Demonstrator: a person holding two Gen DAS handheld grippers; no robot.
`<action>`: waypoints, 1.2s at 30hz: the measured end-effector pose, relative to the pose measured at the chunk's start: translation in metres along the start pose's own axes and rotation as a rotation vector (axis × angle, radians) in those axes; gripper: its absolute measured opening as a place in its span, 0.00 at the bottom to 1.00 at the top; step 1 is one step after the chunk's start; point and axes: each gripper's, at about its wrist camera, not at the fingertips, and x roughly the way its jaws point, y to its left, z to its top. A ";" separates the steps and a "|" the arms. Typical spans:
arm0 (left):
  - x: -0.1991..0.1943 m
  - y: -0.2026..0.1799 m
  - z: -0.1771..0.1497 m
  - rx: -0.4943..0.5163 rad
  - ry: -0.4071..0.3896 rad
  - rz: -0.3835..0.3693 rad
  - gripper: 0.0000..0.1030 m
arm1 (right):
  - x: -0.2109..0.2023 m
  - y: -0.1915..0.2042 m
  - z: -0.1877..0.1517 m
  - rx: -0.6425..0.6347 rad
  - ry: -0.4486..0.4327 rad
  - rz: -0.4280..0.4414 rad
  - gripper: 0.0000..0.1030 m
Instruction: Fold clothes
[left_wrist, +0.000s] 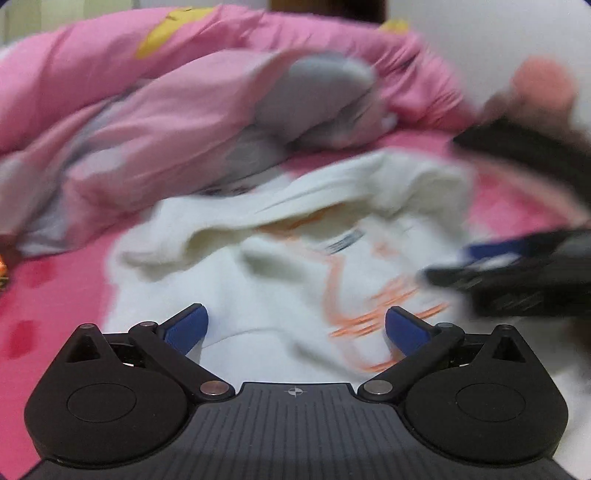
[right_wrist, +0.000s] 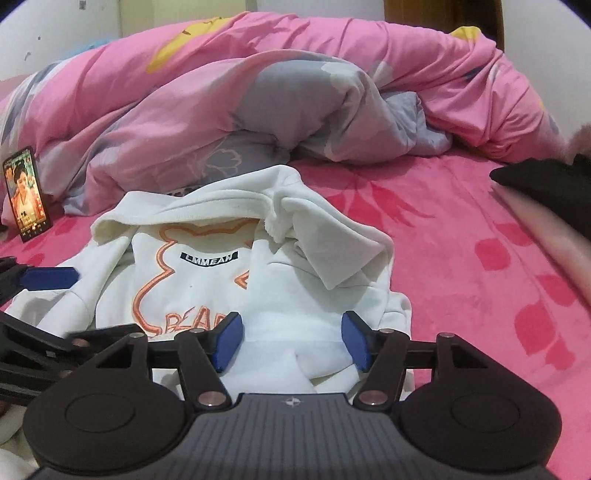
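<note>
1. Left wrist view, blurred: the left gripper (left_wrist: 296, 326) hung over a white hoodie (left_wrist: 280, 266) on the pink bedsheet (left_wrist: 48, 291), its blue pads spread wide with nothing between them. Orange stitching on the hoodie showed as streaks. A pink and grey quilt (left_wrist: 155, 110) lay heaped behind the garment. The right gripper (left_wrist: 517, 273) entered from the right edge, too smeared to judge from here.

2. Right wrist view, sharp: the right gripper (right_wrist: 291, 341) was released, jaws apart above the hoodie's (right_wrist: 207, 284) near edge, gripping no cloth. The hoodie lay crumpled in the middle of the bedsheet (right_wrist: 461, 240), hood bunched at the far end, an orange bear outline and a black label facing up. A phone (right_wrist: 26, 194) stood propped against the quilt (right_wrist: 258, 92) at far left. The left gripper's blue finger (right_wrist: 48, 277) reached in from the left edge.
</note>
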 end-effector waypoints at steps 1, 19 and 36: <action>0.002 -0.003 0.001 0.010 0.012 -0.019 1.00 | 0.000 0.000 0.000 -0.002 0.000 0.000 0.61; 0.023 -0.015 -0.013 0.138 0.042 -0.001 1.00 | 0.000 0.000 0.001 -0.009 0.001 0.003 0.63; 0.023 -0.014 -0.012 0.136 0.041 -0.002 1.00 | 0.001 0.003 0.000 -0.019 0.004 0.017 0.71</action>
